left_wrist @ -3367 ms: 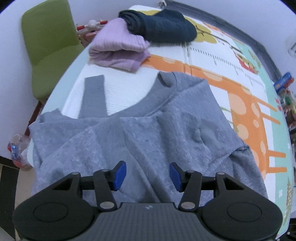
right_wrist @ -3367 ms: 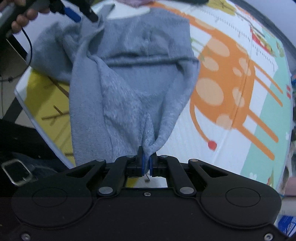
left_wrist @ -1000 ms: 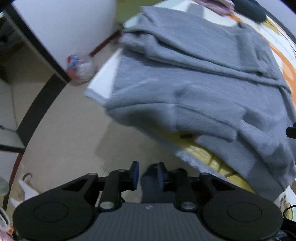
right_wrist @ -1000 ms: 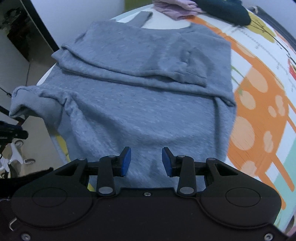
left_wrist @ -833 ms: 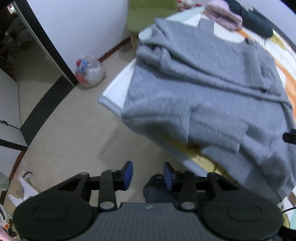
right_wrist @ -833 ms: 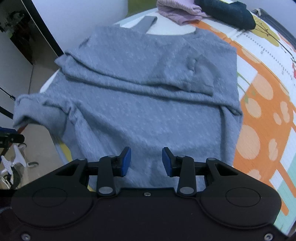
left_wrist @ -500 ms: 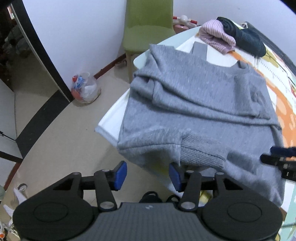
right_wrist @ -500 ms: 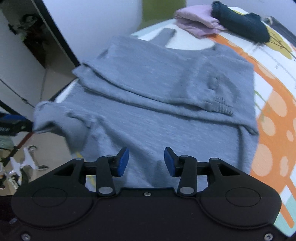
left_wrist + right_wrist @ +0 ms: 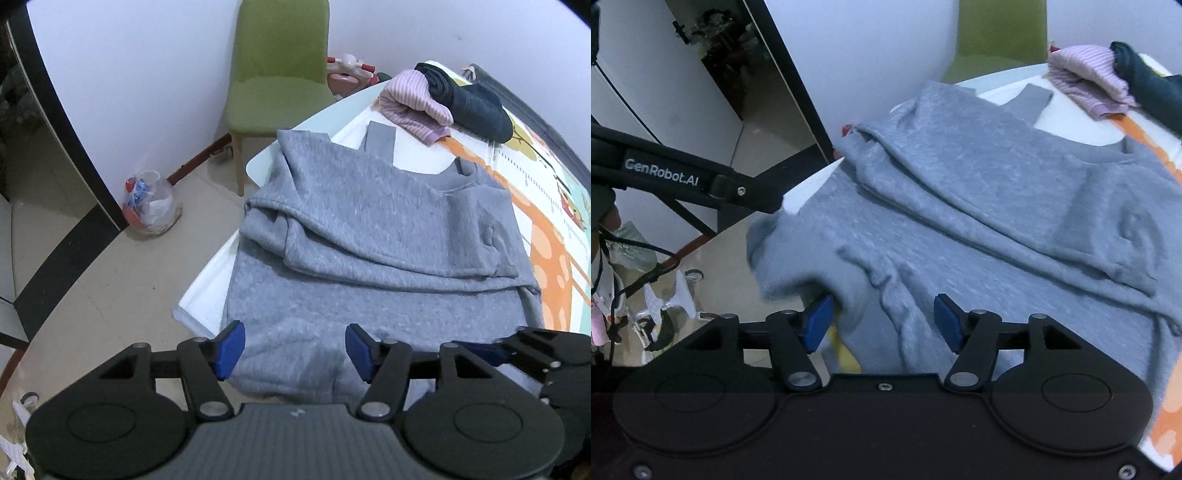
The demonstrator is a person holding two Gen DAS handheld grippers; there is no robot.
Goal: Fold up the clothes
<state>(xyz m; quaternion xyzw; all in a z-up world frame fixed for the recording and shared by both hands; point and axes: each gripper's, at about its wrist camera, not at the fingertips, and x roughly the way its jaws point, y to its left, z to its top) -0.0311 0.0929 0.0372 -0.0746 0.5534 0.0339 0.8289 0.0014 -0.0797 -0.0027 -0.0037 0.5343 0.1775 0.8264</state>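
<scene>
A: Nearest first. The left gripper (image 9: 291, 349) is hanging over the hem of the grey knitted sweatshirt (image 9: 369, 258), jaws having just been opening, now standing well apart, nothing pinched between them.

B: Right gripper (image 9: 879, 323)?

A: Same: jaws just been opening, gaping over the near hem, cloth lying under them but not gripped.

B: Where is the sweatshirt sitting?

A: Lying on the white table (image 9: 207, 295) with the giraffe-print play mat (image 9: 546, 206), sleeves folded across the chest, near-left corner drooping over the table edge.

B: Risk?

A: My judgement: that overhang could be dragging the hem off. A one-layer pinch would be skewing the fold.

B: Farther back?

A: Folded lilac ribbed jumper (image 9: 413, 99), dark navy garment (image 9: 469, 99), then the green chair (image 9: 277, 74).
</scene>
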